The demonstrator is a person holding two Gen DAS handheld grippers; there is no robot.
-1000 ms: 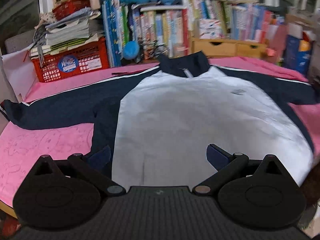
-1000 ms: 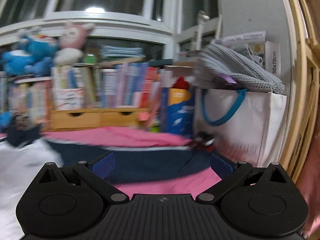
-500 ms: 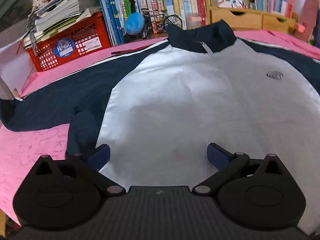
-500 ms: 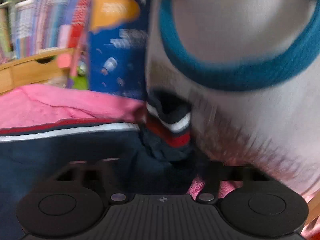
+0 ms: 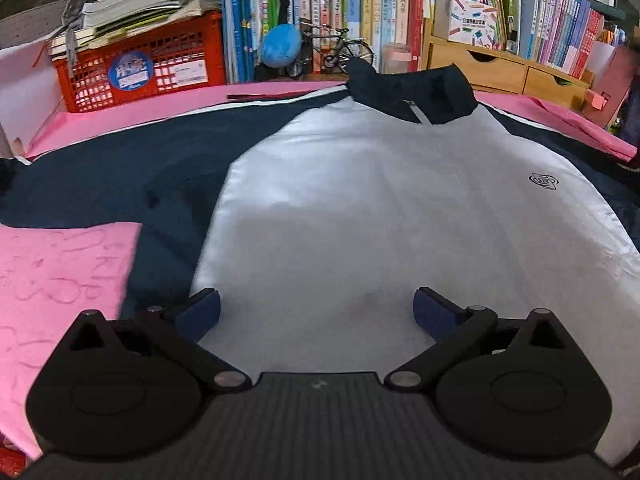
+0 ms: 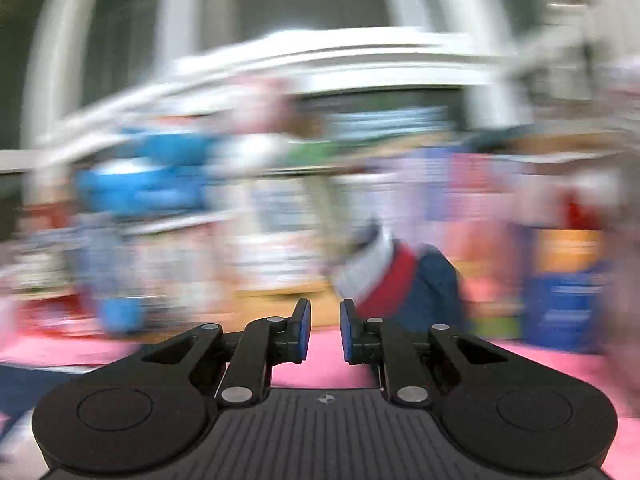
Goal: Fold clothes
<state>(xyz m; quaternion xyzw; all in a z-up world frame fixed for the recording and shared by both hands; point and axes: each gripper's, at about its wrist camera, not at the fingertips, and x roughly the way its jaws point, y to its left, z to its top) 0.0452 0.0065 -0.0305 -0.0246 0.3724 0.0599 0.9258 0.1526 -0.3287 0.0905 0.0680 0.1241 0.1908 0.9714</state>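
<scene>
Left hand-held gripper (image 5: 316, 308), jaws spread, hovers above the hem edge of the jacket (image 5: 360, 208), which lies flat on the pink table (image 5: 60, 272). Right hand-held gripper (image 6: 325, 332) has just been closing to a slit beside the sleeve cuff (image 6: 392, 280); I cannot tell if it grips.

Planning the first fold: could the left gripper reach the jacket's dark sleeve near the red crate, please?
Probably yes: the left gripper hangs open over the jacket; that sleeve lies flat, uncovered, just beside it.

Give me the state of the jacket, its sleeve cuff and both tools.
jacket: spread flat, front up, unfolded.
left tool: open over the white front, holding nothing.
right tool: jaws just been closing, nearly shut, apparently pinching the sleeve cuff.
sleeve cuff: raised, at that tool's tips.
</scene>
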